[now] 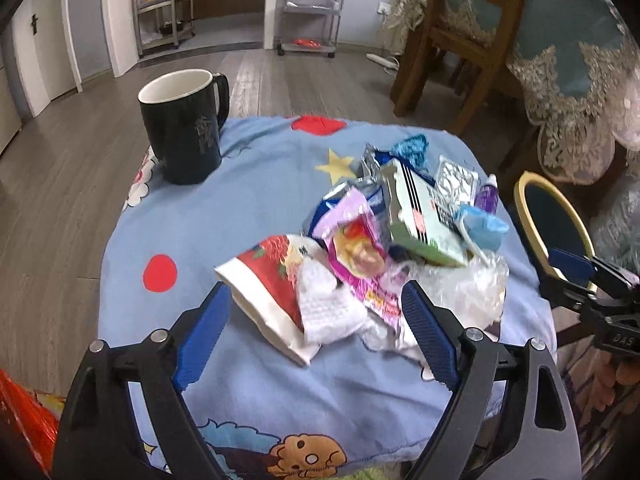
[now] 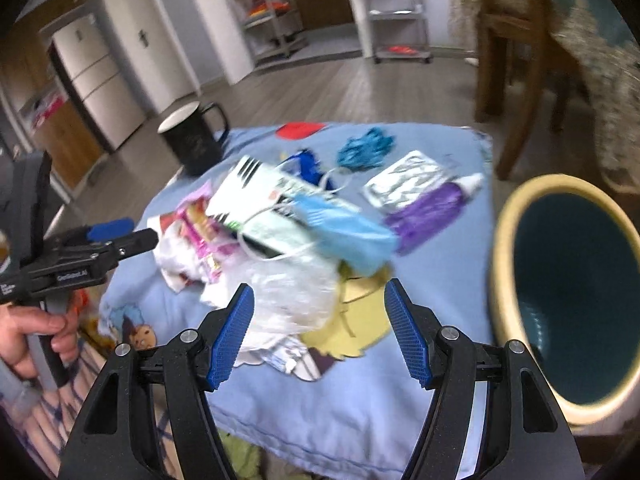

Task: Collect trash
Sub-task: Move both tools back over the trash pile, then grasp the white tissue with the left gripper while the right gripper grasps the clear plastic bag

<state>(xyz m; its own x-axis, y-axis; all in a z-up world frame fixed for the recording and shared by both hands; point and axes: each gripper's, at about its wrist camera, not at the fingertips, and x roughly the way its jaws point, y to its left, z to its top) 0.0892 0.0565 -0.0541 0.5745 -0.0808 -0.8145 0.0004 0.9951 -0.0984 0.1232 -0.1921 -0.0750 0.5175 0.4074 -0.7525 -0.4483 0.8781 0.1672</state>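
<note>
A pile of trash lies on a small table under a blue cartoon cloth point(image 1: 248, 208). It holds a red and white wrapper point(image 1: 268, 280), a pink wrapper point(image 1: 356, 256), a green and white carton point(image 1: 420, 216), a blue face mask point(image 2: 348, 228), a purple tube point(image 2: 432, 208), a foil packet point(image 2: 404, 184) and a clear plastic bag point(image 2: 292, 292). My left gripper point(image 1: 316, 316) is open, its jaws either side of the red wrapper and white tissue. My right gripper point(image 2: 320, 312) is open just in front of the plastic bag. A bin with a cream rim point(image 2: 500, 240) stands to the right.
A black mug point(image 1: 184, 128) stands at the table's far left corner. A wooden chair point(image 1: 460, 40) and a lace-covered table point(image 1: 580, 80) stand behind on the right. Metal shelves point(image 1: 312, 4) stand across the wood floor. The bin also shows in the left wrist view point(image 1: 520, 192).
</note>
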